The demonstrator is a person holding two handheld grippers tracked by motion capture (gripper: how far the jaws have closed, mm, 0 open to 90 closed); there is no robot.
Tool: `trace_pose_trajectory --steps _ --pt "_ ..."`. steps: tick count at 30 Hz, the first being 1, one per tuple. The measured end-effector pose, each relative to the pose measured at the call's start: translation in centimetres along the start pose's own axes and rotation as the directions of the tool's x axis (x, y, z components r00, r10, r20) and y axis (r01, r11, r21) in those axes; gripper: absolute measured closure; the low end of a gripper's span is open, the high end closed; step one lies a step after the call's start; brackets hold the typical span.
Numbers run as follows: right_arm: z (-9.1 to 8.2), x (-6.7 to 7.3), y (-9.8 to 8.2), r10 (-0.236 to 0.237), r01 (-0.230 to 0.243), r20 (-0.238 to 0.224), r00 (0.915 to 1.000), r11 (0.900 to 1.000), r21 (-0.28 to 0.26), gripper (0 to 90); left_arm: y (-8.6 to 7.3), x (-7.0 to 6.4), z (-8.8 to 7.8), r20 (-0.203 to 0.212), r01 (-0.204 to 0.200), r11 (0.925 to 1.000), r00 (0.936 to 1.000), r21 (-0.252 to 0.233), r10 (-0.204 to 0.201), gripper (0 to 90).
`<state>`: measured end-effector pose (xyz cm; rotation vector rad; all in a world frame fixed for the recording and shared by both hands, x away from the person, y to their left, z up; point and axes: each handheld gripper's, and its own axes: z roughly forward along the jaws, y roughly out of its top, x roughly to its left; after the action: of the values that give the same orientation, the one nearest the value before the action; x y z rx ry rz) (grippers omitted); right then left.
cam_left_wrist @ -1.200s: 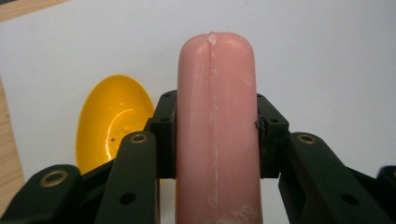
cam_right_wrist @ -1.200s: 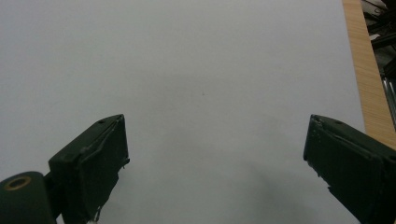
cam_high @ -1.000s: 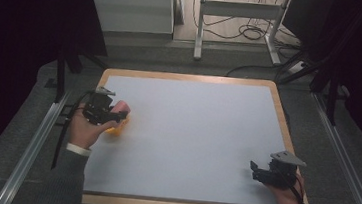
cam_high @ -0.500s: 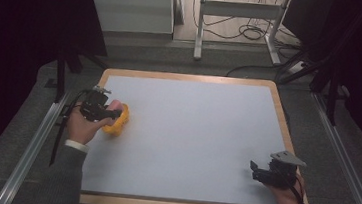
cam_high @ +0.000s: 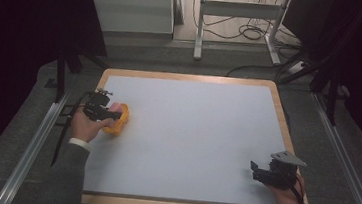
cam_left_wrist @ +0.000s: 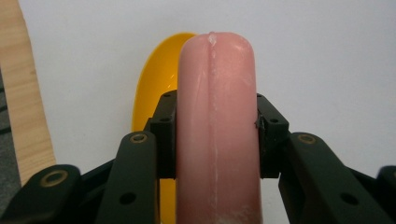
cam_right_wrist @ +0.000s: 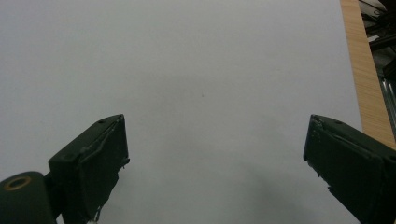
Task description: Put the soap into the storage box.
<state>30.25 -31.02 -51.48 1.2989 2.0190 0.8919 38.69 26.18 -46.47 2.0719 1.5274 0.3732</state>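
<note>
My left gripper (cam_high: 109, 111) is shut on a pink, sausage-shaped piece (cam_high: 116, 107) near the left edge of the white board. In the left gripper view the pink piece (cam_left_wrist: 217, 116) stands upright between the black jaws of the left gripper (cam_left_wrist: 217, 128), pressed from both sides. A yellow curved shell (cam_left_wrist: 152, 88) lies right behind and under it on the board; in the high view the yellow shell (cam_high: 118, 121) sits just below the pink piece. My right gripper (cam_high: 256, 171) rests open at the board's near right corner, with nothing between the jaws of the right gripper (cam_right_wrist: 215, 154).
The white board (cam_high: 191, 133) has a wooden rim (cam_high: 186, 76) and lies on a grey table with metal rails (cam_high: 34, 143) along both sides. A white cabinet (cam_high: 128, 6) and a metal stand with cables (cam_high: 238, 12) lie beyond the far edge.
My left gripper has sunk a little and drawn slightly nearer with the pink piece, closer onto the yellow shell. The right gripper has stayed put.
</note>
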Motion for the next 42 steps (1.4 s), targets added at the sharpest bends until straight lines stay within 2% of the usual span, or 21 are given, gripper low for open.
trace_pose_trajectory --steps 8,22,23,27,29,33,36,38,39,42 --pt "0.0 0.0 0.0 -0.001 0.001 0.001 1.0 1.0 0.0 6.3 -0.5 0.3 1.2 -0.006 0.008 0.9997 1.0 0.024 -0.007 59.9" --pt "0.1 0.0 -0.1 -0.003 0.003 0.001 1.0 1.0 0.003 6.3 -0.6 0.3 2.1 -0.004 0.01 0.9986 0.9999 0.051 -0.009 59.7" --pt "0.1 0.0 -0.1 -0.002 0.002 0.001 1.0 1.0 0.003 6.3 -0.6 0.2 2.0 0.002 0.016 0.9993 0.9999 0.035 -0.016 58.9" --pt "0.1 0.0 -0.1 -0.002 0.002 0.001 1.0 1.0 0.004 6.3 -0.4 0.4 0.3 0.014 0.041 0.9982 0.9991 -0.044 -0.041 43.9" --pt "0.0 0.0 0.0 0.001 -0.001 0.001 1.0 1.0 0.003 6.3 -0.3 0.4 -0.4 0.006 0.035 0.9969 0.9994 -0.071 -0.035 36.5" --pt "0.1 0.0 0.0 -0.001 0.001 0.002 1.0 1.0 0.003 6.3 -0.6 0.0 -1.7 0.023 0.024 0.9901 0.9995 -0.138 -0.021 28.3" --pt "0.1 0.1 0.0 -0.001 0.001 0.003 1.0 1.0 0.004 6.3 -0.9 -0.6 -2.3 0.03 0.007 0.9883 0.9995 -0.152 -0.003 27.7" --pt "0.1 0.1 0.0 -0.002 0.002 0.003 1.0 1.0 0.003 6.3 -1.1 -1.0 -2.6 0.056 -0.004 0.9867 0.9983 -0.163 0.013 27.0" --pt "0.0 0.1 0.0 -0.001 0.001 0.002 1.0 1.0 0.002 6.3 -1.4 -1.4 -2.9 0.057 -0.022 0.9846 0.9979 -0.174 0.032 27.0" --pt "-0.1 0.1 0.0 -0.002 0.002 0.004 1.0 1.0 0.0 6.3 -1.9 -2.2 -3.5 0.054 -0.037 0.9766 0.9973 -0.212 0.05 27.8"
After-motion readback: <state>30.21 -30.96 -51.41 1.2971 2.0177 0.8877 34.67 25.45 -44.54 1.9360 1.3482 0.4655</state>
